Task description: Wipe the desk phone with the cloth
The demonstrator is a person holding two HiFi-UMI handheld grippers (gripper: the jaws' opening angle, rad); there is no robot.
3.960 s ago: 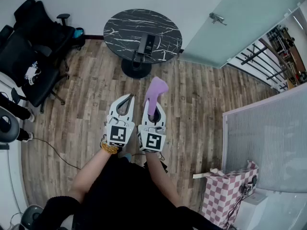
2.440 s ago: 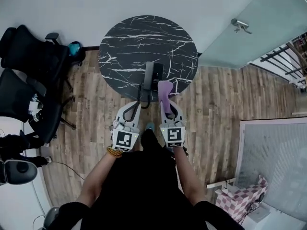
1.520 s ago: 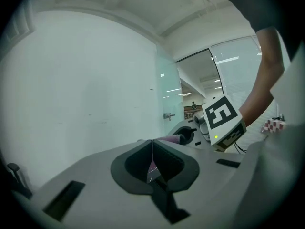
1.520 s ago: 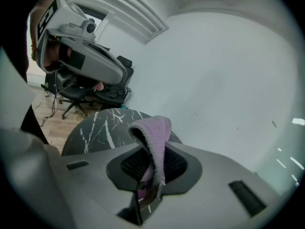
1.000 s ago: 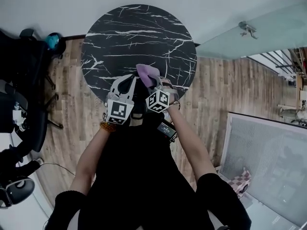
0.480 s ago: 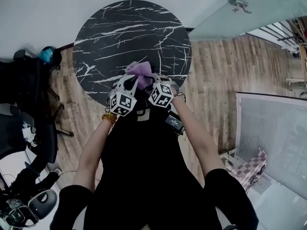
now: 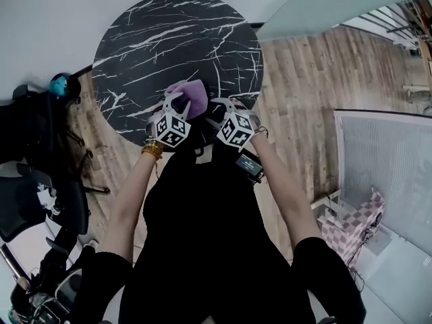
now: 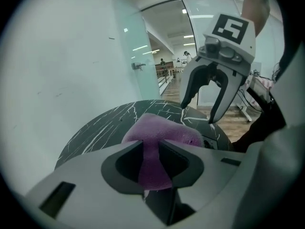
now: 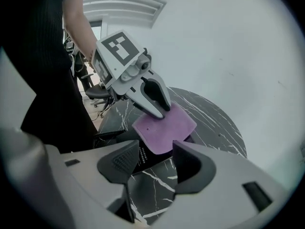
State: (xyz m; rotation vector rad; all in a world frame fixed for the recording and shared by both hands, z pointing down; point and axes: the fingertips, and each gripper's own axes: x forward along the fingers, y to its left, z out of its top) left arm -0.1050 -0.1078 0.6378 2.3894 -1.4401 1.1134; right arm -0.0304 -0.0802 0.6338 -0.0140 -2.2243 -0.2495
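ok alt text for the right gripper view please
The left gripper holds a purple cloth over a black desk phone on a round black marble table. In the foreground the right gripper has jaws that have just been opening, apart and empty. A person in black stands at left.

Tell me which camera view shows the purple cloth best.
The right gripper view: the cloth hangs spread out from the left gripper, nearly all of it visible. The left gripper view shows it bunched, pinched between the jaws. The head view shows it small, partly behind that gripper.
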